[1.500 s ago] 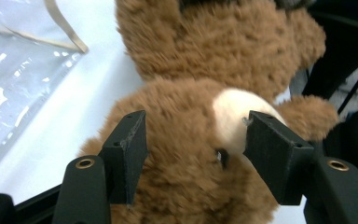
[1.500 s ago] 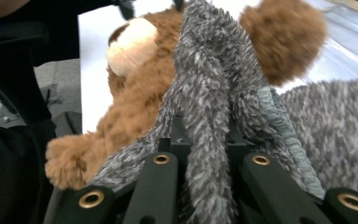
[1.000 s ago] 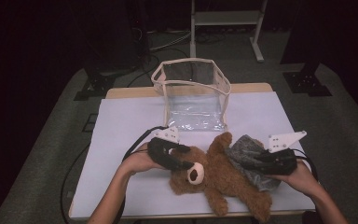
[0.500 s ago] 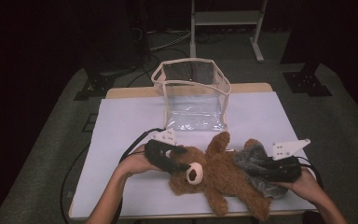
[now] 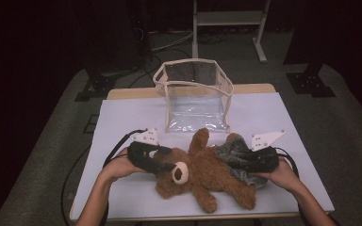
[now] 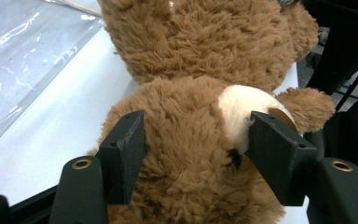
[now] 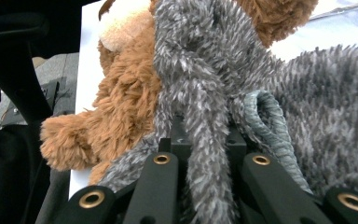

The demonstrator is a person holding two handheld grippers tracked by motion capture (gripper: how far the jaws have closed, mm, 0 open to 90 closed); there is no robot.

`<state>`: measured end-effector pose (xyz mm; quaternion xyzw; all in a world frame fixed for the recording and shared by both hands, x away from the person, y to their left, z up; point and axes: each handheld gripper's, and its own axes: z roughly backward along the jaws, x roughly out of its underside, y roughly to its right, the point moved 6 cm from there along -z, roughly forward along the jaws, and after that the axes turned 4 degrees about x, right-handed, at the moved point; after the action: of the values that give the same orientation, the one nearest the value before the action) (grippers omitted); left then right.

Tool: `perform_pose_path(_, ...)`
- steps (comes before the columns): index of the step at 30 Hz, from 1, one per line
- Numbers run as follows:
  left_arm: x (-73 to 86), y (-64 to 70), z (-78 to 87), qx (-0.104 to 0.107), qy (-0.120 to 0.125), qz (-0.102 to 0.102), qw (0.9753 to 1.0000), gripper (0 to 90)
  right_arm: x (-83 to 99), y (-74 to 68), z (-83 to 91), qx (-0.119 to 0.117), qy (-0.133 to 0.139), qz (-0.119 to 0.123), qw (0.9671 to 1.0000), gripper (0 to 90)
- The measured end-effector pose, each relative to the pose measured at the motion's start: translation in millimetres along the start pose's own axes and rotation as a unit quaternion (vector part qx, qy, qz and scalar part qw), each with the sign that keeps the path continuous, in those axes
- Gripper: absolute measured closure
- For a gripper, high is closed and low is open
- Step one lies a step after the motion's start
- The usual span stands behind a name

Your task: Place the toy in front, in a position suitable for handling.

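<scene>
Setting: dark room, grey floor, with a white-topped bench (image 5: 122,117) seen from above; a metal stand (image 5: 228,19) rises beyond its far edge.
Bag: a clear plastic bag with cream trim (image 5: 194,94) stands open at the twelve o'clock side of the bench, its clear flap lying flat toward the middle.
Brown teddy bear (image 5: 202,176): lies flat at the six o'clock side of the bench, head toward nine o'clock, legs toward four o'clock, one arm pointing up at twelve o'clock toward the bag.
Grey plush toy (image 5: 238,157): lies against the bear's three o'clock side, touching it, partly under the right gripper.
Left gripper (image 5: 167,165): held in the person's left hand at about eight o'clock on the bench, aimed toward three o'clock at the bear's head.
Left jaws: spread wide on either side of the bear's head (image 6: 191,163), one beside the brown fur, the other against the cream muzzle; the head sits between them and they have not closed on it.
Right gripper (image 5: 233,162): held in the person's right hand at about four o'clock, aimed toward nine o'clock.
Right jaws: drawn together, pinching a strand of the grey plush toy (image 7: 205,93) that runs up between them.
Behind the grey fur: the bear's brown fur (image 7: 121,107) and the white bench top.
</scene>
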<state>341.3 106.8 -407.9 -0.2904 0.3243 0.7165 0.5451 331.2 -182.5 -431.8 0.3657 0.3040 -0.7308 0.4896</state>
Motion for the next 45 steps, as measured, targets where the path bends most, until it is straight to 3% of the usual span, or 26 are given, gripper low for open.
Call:
perform_pose_path(4,-2.0,1.2,-4.9,0.01,0.006,0.0,0.9999,36.7,-10.3,2.9,14.1,0.01,0.009,0.006,0.9999,79.9)
perform_pose_path(6,-4.0,3.0,-7.7,0.014,0.002,-0.006,0.9999,36.7,-25.6,5.1,17.2,0.018,0.015,0.018,0.9996,79.9)
perform_pose_path(8,-5.4,4.1,-8.0,0.014,-0.002,-0.01,0.9998,36.6,-45.2,8.6,5.4,0.014,0.002,0.032,0.9994,79.8)
perform_pose_path(9,-5.8,4.6,-7.9,0.012,-0.003,-0.009,0.9999,36.6,-45.2,8.6,5.4,0.014,0.002,0.032,0.9994,79.8)
perform_pose_path(11,-5.5,4.4,-6.8,0.01,-0.005,-0.012,0.9999,36.4,-50.7,11.9,-9.3,0.005,-0.023,0.037,0.999,79.9)
perform_pose_path(12,-4.2,3.3,-4.8,0.008,-0.004,-0.008,0.9999,35.8,-49.1,13.8,-19.3,-0.007,-0.039,0.031,0.9987,79.9)
perform_pose_path(15,-2.8,2.3,-3.0,0.008,0.0,-0.004,1.0,32.8,-44.5,12.8,-19.7,-0.016,-0.04,0.022,0.9988,80.3)
perform_pose_path(19,-1.6,5.1,-0.7,0.014,0.021,-0.002,0.9997,27.9,-30.4,-1.7,-14.3,-0.028,-0.032,0.022,0.9989,80.5)
perform_pose_path(22,-1.6,4.7,0.5,0.007,0.023,0.0,0.9997,21.7,-26.6,-11.0,-12.7,-0.025,-0.031,0.031,0.9987,80.7)
perform_pose_path(25,0.6,2.0,0.2,-0.007,0.009,0.01,0.9999,18.7,-23.7,-17.3,-12.0,-0.03,-0.03,0.036,0.9984,80.9)
perform_pose_path(30,6.5,2.8,-12.8,0.033,0.007,0.034,0.9989,17.7,-13.0,-27.8,-7.5,-0.034,-0.018,0.037,0.9986,81.0)
perform_pose_path(33,7.4,2.3,-21.7,0.063,0.005,0.054,0.9965,17.8,-10.7,-29.6,-6.3,-0.033,-0.015,0.036,0.9987,81.0)
perform_pose_path(36,6.9,4.4,-28.3,0.077,-0.001,0.053,0.9956,18.5,-10.9,-29.9,-6.1,-0.033,-0.017,0.037,0.9986,81.0)
perform_pose_path(38,4.8,6.8,-31.1,0.086,-0.005,0.045,0.9953,23.2,-11.8,-30.1,-6.6,-0.032,-0.019,0.041,0.9984,81.0)
perform_pose_path(40,4.4,8.8,-30.9,0.09,-0.007,0.038,0.9952,33.8,-11.6,-30.4,-5.3,-0.033,-0.02,0.039,0.9985,80.9)
perform_pose_path(41,4.4,9.3,-30.7,0.089,-0.007,0.038,0.9953,33.8,-11.6,-30.4,-5.3,-0.033,-0.02,0.039,0.9985,80.9)
perform_pose_path(42,5.1,9.3,-30.3,0.081,-0.008,0.036,0.996,43.7,-11.0,-29.7,-5.1,-0.033,-0.016,0.037,0.9986,80.9)
perform_pose_path(45,5.5,8.7,-29.8,0.068,-0.008,0.032,0.9972,52.6,-10.7,-28.5,-4.9,-0.032,-0.012,0.032,0.9989,80.8)
